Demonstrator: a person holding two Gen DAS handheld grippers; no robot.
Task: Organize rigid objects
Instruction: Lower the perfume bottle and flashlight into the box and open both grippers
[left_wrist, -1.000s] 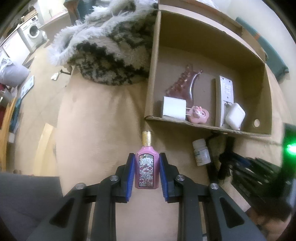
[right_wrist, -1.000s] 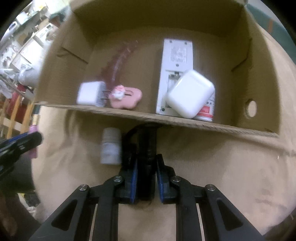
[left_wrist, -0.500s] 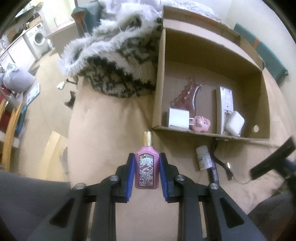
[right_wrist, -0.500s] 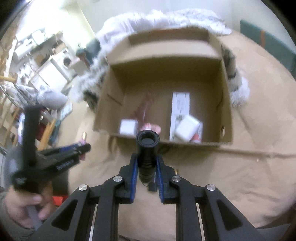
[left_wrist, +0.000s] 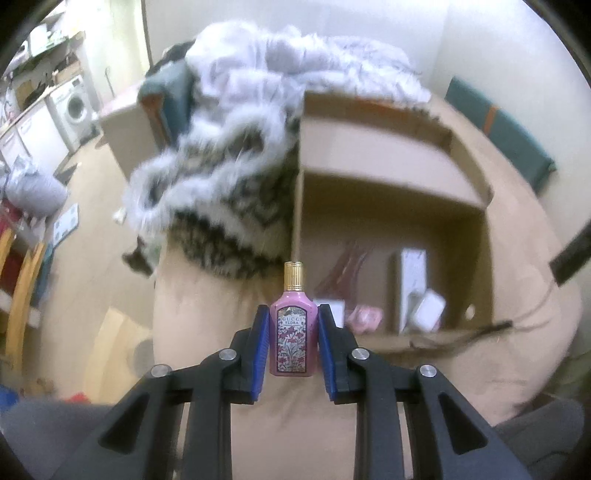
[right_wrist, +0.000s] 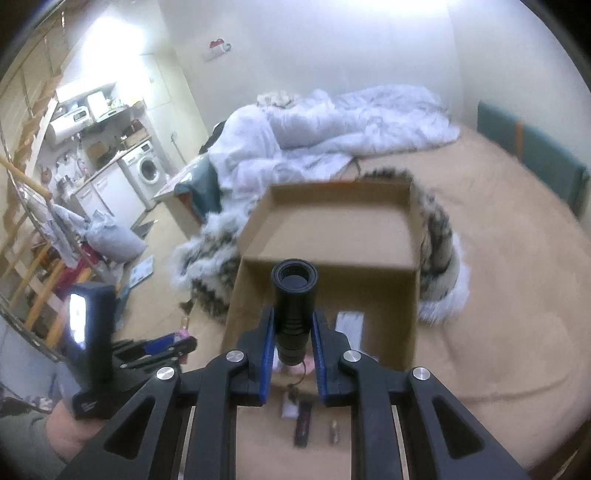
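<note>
My left gripper (left_wrist: 293, 347) is shut on a pink perfume bottle (left_wrist: 293, 341) with a gold cap, held upright above the tan bed, left of the open cardboard box (left_wrist: 476, 206). The box holds a white remote (left_wrist: 412, 284), a white case (left_wrist: 428, 308), a pink item (left_wrist: 364, 317) and a reddish hair clip (left_wrist: 343, 266). My right gripper (right_wrist: 293, 350) is shut on a black flashlight (right_wrist: 293, 302), lens up, raised above the near edge of the box (right_wrist: 332, 240). The left gripper shows in the right wrist view (right_wrist: 162, 345).
A furry black-and-white blanket (left_wrist: 221, 192) lies against the box's left side, with a white duvet (right_wrist: 332, 125) behind. Small dark items (right_wrist: 303, 428) lie on the bed below my right gripper. A thin cord (left_wrist: 480, 332) trails by the box's near wall. The bed edge drops off at left.
Both grippers have risen well above the bed, each still holding its object. The right gripper lifted the flashlight off the bed and tilted up to face the room.
</note>
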